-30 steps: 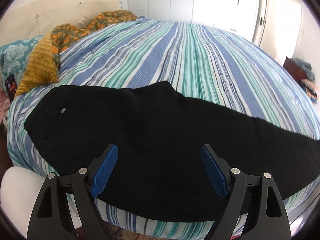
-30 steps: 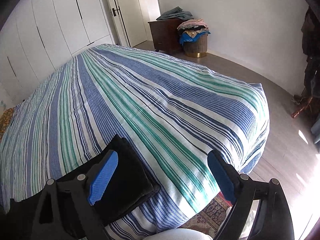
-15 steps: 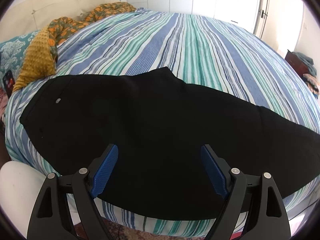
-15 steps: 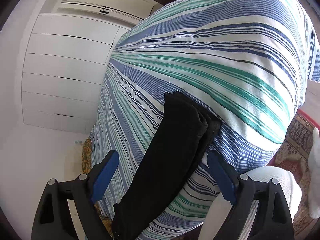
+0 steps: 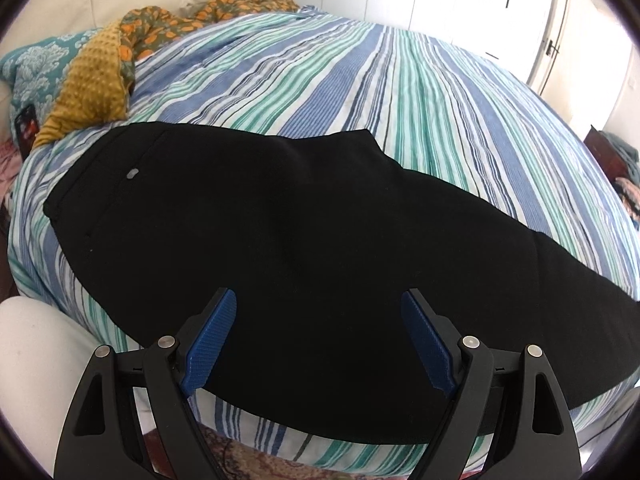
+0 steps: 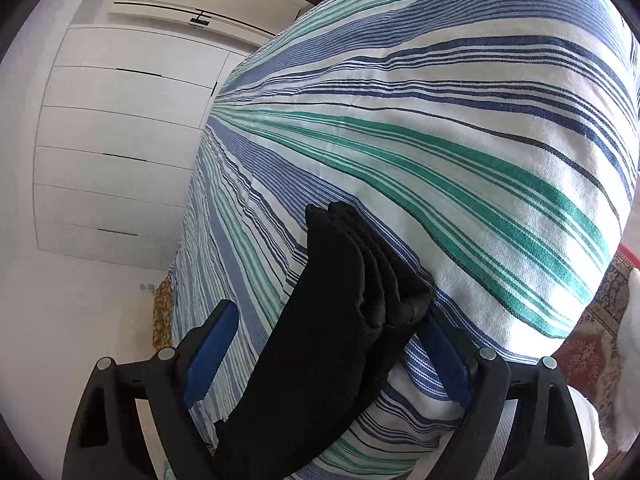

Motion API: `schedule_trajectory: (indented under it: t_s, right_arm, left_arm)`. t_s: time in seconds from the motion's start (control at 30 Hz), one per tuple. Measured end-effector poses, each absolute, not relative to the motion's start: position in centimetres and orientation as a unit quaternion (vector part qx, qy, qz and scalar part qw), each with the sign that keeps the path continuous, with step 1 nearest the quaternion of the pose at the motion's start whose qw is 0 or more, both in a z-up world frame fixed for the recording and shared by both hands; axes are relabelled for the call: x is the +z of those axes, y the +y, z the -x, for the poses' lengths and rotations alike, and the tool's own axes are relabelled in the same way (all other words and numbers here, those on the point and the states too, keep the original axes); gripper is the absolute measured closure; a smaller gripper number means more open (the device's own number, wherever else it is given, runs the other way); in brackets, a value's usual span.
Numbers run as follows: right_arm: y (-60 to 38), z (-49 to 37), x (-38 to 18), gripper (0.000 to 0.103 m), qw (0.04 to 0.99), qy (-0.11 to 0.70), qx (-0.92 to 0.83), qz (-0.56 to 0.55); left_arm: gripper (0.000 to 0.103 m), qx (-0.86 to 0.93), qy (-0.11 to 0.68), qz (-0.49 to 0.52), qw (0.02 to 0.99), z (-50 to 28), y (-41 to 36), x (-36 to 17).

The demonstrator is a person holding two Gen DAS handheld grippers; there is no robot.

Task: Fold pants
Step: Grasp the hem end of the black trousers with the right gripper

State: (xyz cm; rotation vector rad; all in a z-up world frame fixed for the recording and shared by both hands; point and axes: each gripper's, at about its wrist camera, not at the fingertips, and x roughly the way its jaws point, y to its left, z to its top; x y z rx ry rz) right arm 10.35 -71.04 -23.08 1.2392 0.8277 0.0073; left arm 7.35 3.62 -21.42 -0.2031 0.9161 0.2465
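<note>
Since a second ago the right wrist view has rolled and dropped: the right gripper, jaws wide and gripping nothing, now straddles the leg ends of the black pants at lower centre. The left gripper, equally wide and empty, still hovers over the pants spread across the striped bedspread. No writing is legible.

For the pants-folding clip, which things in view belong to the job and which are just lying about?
Belongs to the job:
- black pants, laid flat on the striped bedspread
- left gripper, jaws open above the pants
- right gripper, jaws open around the leg ends

Just lying about:
- mustard blanket
- teal pillow
- floral quilt
- rug
</note>
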Motion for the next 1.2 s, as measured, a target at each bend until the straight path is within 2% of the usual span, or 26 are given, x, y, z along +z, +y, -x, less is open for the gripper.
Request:
schedule_trajectory:
  t_s: [0.13, 0.3, 0.47, 0.6, 0.7, 0.83, 0.9, 0.93, 1.0, 1.03, 1.13, 1.2]
  right_arm:
    - [-71.6, -10.9, -23.5, 0.014, 0.720, 0.380, 0.057, -0.578]
    - [-70.7, -14.7, -22.6, 0.014, 0.734, 0.461, 0.098, -0.488]
    - [-69.9, -17.2, -21.6, 0.015, 0.749, 0.477, 0.139, -0.439]
    - [-69.4, -18.9, -23.0, 0.016, 0.745, 0.530, 0.100, -0.392]
    - [-69.4, -19.7, -23.7, 0.016, 0.739, 0.533, 0.101, -0.400]
    - [-70.5, -19.9, -24.3, 0.016, 0.716, 0.506, 0.118, -0.466]
    - [-70.4, -20.0, -24.3, 0.021, 0.714, 0.526, 0.106, -0.450]
    - [-70.1, -20.2, -24.2, 0.026, 0.716, 0.541, 0.102, -0.430]
    - [-69.1, -20.5, -24.0, 0.048, 0.723, 0.574, 0.091, -0.374]
    - [-68.7, -20.7, -24.0, 0.072, 0.724, 0.591, 0.084, -0.346]
    - [-68.3, -20.4, -23.8, 0.091, 0.722, 0.592, 0.095, -0.344]
    - [-68.1, -20.1, -22.6, 0.092, 0.729, 0.574, 0.111, -0.356]
  left_arm:
    - [0.017, 0.116, 0.441, 0.092, 0.885, -7.3, 3.4, -21.4]
    - [0.017, 0.120, 0.441, 0.086, 0.886, -7.2, 3.4, -21.4]
    - [0.017, 0.124, 0.441, 0.076, 0.886, -7.3, 3.1, -21.5]
    - [0.017, 0.124, 0.444, 0.065, 0.885, -7.4, 2.9, -21.7]
    - [0.017, 0.123, 0.443, 0.062, 0.886, -7.4, 2.8, -21.6]
    - [0.017, 0.123, 0.443, 0.068, 0.885, -7.4, 3.1, -21.7]
    - [0.017, 0.123, 0.443, 0.070, 0.885, -7.4, 3.2, -21.7]
    - [0.017, 0.122, 0.443, 0.071, 0.885, -7.4, 3.2, -21.7]
    - [0.017, 0.122, 0.443, 0.072, 0.885, -7.4, 3.2, -21.7]
    - [0.017, 0.123, 0.442, 0.073, 0.885, -7.4, 3.2, -21.6]
    - [0.017, 0.124, 0.441, 0.079, 0.886, -7.4, 3.4, -21.5]
    - [0.017, 0.124, 0.440, 0.083, 0.886, -7.4, 3.5, -21.5]
